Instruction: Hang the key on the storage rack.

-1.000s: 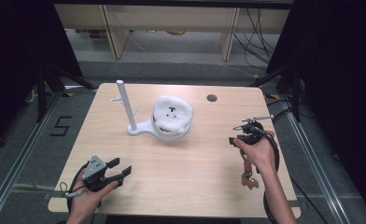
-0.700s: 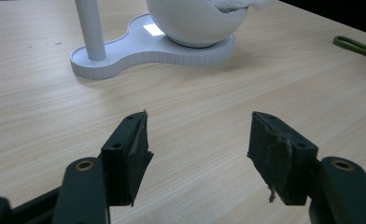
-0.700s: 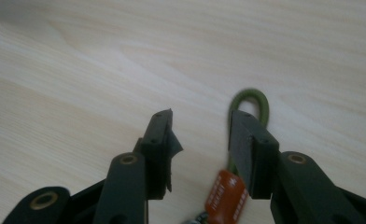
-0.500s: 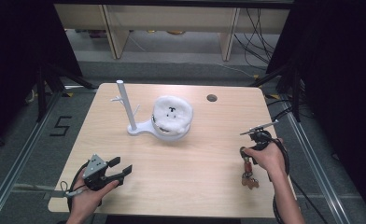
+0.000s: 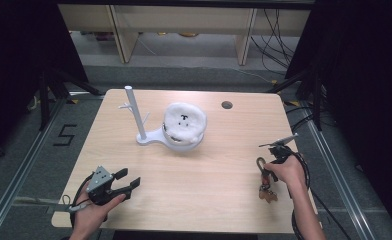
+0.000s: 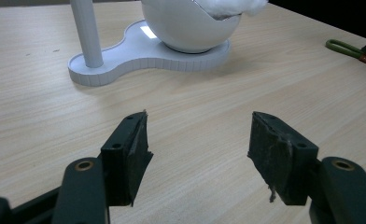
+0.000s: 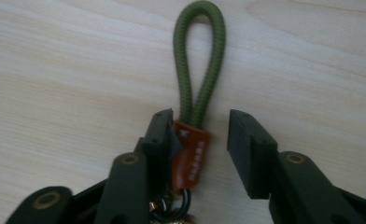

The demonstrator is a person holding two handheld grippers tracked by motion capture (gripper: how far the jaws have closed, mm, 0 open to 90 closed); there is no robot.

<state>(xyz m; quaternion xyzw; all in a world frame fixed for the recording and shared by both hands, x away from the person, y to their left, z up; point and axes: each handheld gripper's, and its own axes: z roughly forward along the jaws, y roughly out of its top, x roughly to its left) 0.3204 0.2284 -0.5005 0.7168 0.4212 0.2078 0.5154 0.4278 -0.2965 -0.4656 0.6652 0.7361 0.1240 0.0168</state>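
Note:
A keychain (image 5: 267, 192) with a green cord loop (image 7: 182, 70) and a brown leather tab (image 7: 193, 154) lies flat at the table's right side. My right gripper (image 7: 200, 126) is low over it, jaws either side of the tab. The left jaw touches the tab, the right one stands off with a gap. These jaws have just been closing on it. In the high view the right gripper (image 5: 265, 174) sits under the person's hand. My left gripper (image 5: 129, 178) rests open near the front left edge, nothing between its jaws (image 6: 197, 140).
A white stand (image 5: 151, 138) with an upright pole (image 5: 136, 115) and a bowl (image 6: 190, 28) holding a fluffy white thing (image 5: 184, 120) stands mid-table. A cable hole (image 5: 227, 105) lies beyond it. Bare wood stretches between the two grippers.
The right hand has come down toward the table, so its jaws now straddle the keychain's tab. The left hand has stayed put.

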